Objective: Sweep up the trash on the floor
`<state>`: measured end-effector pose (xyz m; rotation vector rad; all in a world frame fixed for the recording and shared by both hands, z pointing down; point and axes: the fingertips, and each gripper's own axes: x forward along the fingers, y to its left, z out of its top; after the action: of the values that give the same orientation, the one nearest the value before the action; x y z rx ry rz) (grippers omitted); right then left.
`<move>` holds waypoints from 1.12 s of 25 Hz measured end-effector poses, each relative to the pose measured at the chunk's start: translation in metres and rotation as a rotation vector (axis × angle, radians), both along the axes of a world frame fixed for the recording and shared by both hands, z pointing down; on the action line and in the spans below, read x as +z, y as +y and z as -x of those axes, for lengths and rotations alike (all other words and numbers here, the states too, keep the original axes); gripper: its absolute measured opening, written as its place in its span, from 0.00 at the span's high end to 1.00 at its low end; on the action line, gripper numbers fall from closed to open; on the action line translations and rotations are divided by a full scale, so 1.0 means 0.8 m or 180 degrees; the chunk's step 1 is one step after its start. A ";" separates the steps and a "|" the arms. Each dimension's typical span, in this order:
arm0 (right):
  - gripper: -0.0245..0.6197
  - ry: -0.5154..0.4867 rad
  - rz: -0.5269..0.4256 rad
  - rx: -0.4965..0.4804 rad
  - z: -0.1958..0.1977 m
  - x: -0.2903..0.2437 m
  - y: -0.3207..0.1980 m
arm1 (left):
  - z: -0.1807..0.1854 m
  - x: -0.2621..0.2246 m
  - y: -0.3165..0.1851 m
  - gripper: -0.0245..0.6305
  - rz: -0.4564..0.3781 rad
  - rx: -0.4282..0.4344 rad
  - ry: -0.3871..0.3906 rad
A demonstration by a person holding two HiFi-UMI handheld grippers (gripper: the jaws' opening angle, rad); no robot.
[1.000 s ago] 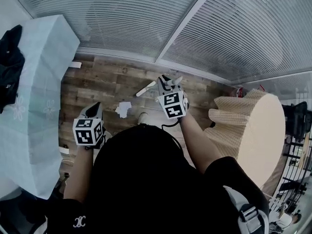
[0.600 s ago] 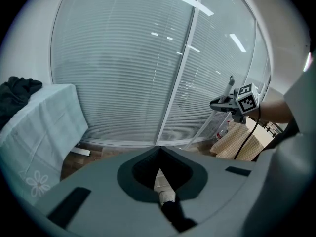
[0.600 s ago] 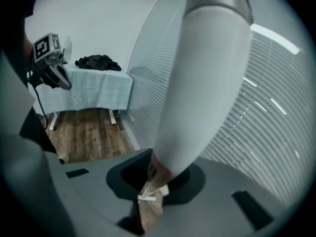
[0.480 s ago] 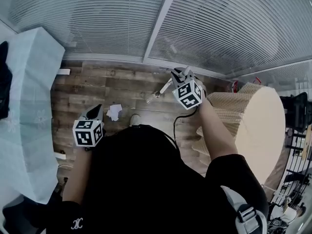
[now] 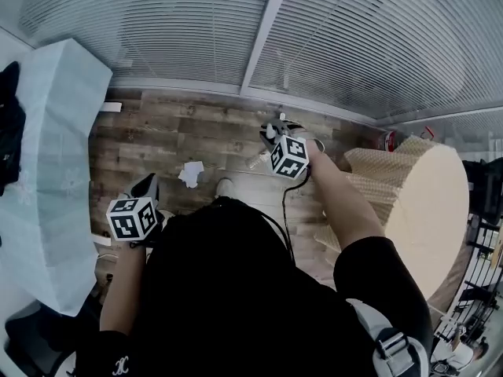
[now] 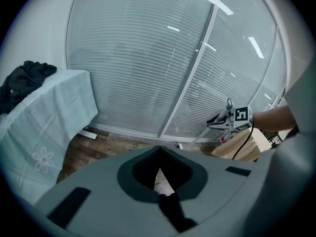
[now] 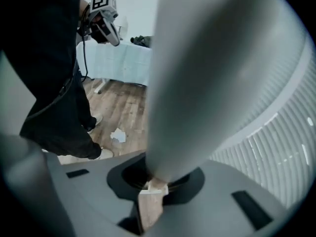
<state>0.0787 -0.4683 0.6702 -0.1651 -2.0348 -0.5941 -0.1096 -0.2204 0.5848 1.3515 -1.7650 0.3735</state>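
A crumpled white paper (image 5: 190, 173) lies on the wood floor ahead of my shoe (image 5: 225, 187); it also shows in the right gripper view (image 7: 118, 135). My right gripper (image 5: 275, 129) is raised near the blinds, shut on a pale grey pole (image 7: 197, 83). The pole's thin lower part (image 5: 255, 162) slants down to the left. The left gripper view shows that gripper (image 6: 211, 122) with its pole (image 6: 196, 138). My left gripper (image 5: 146, 185) hangs low at my left side, jaws together, nothing seen in them. It stands left of the paper.
A table under a pale blue cloth (image 5: 55, 132) stands at the left, with dark clothing (image 5: 9, 124) on it. A round table in a beige checked cloth (image 5: 416, 203) is at the right. Glass walls with blinds (image 5: 196, 30) close the far side. A white strip (image 5: 110, 107) lies by the wall.
My right gripper, holding the pole, rose toward the blinds, then came back a little left and lower. My left gripper sank slightly toward my side.
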 end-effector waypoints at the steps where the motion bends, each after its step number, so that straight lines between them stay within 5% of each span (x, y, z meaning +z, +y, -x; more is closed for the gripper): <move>1: 0.87 0.0020 0.0027 -0.0089 0.008 0.003 0.013 | 0.000 0.001 0.004 0.97 0.0007 -0.0033 0.0014; 7: 0.87 -0.0005 0.0290 -0.0107 0.034 0.006 0.073 | 0.002 0.004 0.031 0.97 -0.0002 -0.0201 0.0063; 17: 0.87 -0.0394 0.0526 0.0989 0.094 -0.021 0.112 | 0.051 0.000 0.115 0.97 -0.0118 -0.0414 0.0178; 28: 0.88 -0.0608 0.0696 0.0760 0.191 -0.047 0.245 | 0.089 0.004 0.185 0.97 -0.0139 -0.0362 0.0021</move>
<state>-0.0738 -0.2722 0.6328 0.0074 -2.2620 -0.2451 -0.1809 -0.0720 0.5881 1.2744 -1.8448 0.2691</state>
